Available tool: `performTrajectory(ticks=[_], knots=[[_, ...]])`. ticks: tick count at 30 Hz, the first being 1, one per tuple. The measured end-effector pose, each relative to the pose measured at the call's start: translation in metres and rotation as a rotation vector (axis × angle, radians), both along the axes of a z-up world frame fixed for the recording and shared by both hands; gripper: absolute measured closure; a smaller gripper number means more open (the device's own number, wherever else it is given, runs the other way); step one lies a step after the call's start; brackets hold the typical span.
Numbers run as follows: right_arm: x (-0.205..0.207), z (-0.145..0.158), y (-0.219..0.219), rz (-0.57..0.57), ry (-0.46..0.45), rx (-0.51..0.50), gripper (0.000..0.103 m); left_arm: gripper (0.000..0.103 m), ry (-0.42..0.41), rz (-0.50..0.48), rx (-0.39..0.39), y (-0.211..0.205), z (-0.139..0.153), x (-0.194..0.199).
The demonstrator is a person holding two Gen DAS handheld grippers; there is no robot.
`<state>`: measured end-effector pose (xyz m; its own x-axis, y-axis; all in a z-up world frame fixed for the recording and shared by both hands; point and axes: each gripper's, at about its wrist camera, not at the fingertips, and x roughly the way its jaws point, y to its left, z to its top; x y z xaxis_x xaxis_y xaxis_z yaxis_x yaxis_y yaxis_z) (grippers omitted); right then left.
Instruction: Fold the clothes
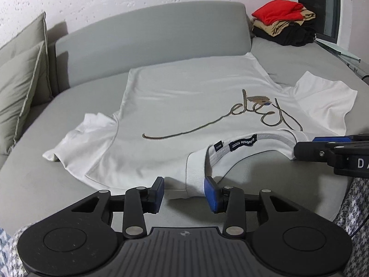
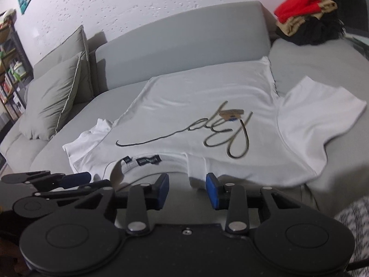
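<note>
I'm holding both grippers low over the near edge of a grey sofa seat (image 1: 46, 180), w/ a white T-shirt (image 1: 184, 97) lying spread flat in front of me, print side up. Its collar (image 1: 242, 152) is pointing toward me and the hem is lying far, up against the grey backrest (image 1: 150, 30). Both short sleeves are sticking out to the sides; the left one is rumpled, the right one lying flatter.

My left gripper (image 1: 184, 194) is hovering just at the collar's near-left part, jaws standing apart, w/ nothing clamped between the blue pads (image 1: 211, 192). The ribbed collar band is lying between the pads or just beyond them; can't tell if either pad is touching cloth.

My right gripper (image 2: 187, 190) is sitting at the shirt's near edge, right of the collar opening, jaws also standing apart w/ nothing between them. In the left wrist view it's showing at the right edge (image 1: 306, 149), close by the collar's right end.

The shirt is carrying a dark looping script print (image 2: 219, 133) across the chest and two dark neck labels (image 2: 147, 160) inside the collar.

At the far right corner a pile of folded clothes (image 1: 283, 20) is sitting, red on top, tan and black beneath. Two grey cushions (image 2: 57, 92) are leaning at the left end. A shelf w/ books (image 2: 9, 69) is standing further left.
</note>
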<state>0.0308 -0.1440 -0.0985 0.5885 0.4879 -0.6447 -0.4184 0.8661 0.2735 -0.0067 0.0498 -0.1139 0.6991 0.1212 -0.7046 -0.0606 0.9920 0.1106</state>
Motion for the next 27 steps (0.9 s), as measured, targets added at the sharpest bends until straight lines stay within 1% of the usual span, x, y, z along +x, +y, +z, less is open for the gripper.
performTrajectory(ticks=[4,8,12,14,16,18,21,22,24,27], knots=[[0.008,-0.005,0.006,0.002,0.009,-0.034,0.067,0.062,0.024,-0.007,-0.022,0.001,-0.004,0.007],[0.015,-0.01,0.006,-0.004,0.029,-0.044,0.067,0.06,0.039,-0.021,-0.029,0.002,-0.006,0.012],[0.02,-0.015,0.007,-0.002,0.043,-0.062,0.066,0.055,0.055,-0.034,-0.039,0.002,-0.009,0.017],[0.022,-0.018,0.007,0.002,0.054,-0.063,0.061,0.053,0.06,-0.037,-0.044,0.003,-0.01,0.018],[0.021,-0.021,0.007,0.016,0.053,-0.067,0.059,0.053,0.067,-0.037,-0.053,0.004,-0.009,0.017],[0.018,-0.02,0.008,0.023,0.044,-0.077,0.059,0.053,0.075,-0.031,-0.082,0.007,-0.006,0.012],[0.014,-0.018,0.004,0.016,0.05,-0.062,0.058,0.052,0.076,-0.033,-0.153,0.013,-0.002,0.0],[0.014,-0.019,0.002,0.012,0.056,-0.05,0.057,0.052,0.08,-0.033,-0.158,0.013,-0.003,-0.002],[0.014,-0.02,0.001,0.002,0.062,-0.034,0.057,0.052,0.086,-0.019,-0.121,0.011,-0.008,0.001],[0.018,-0.02,0.004,-0.023,0.079,-0.018,0.053,0.054,0.067,-0.017,-0.125,0.01,-0.008,0.007]])
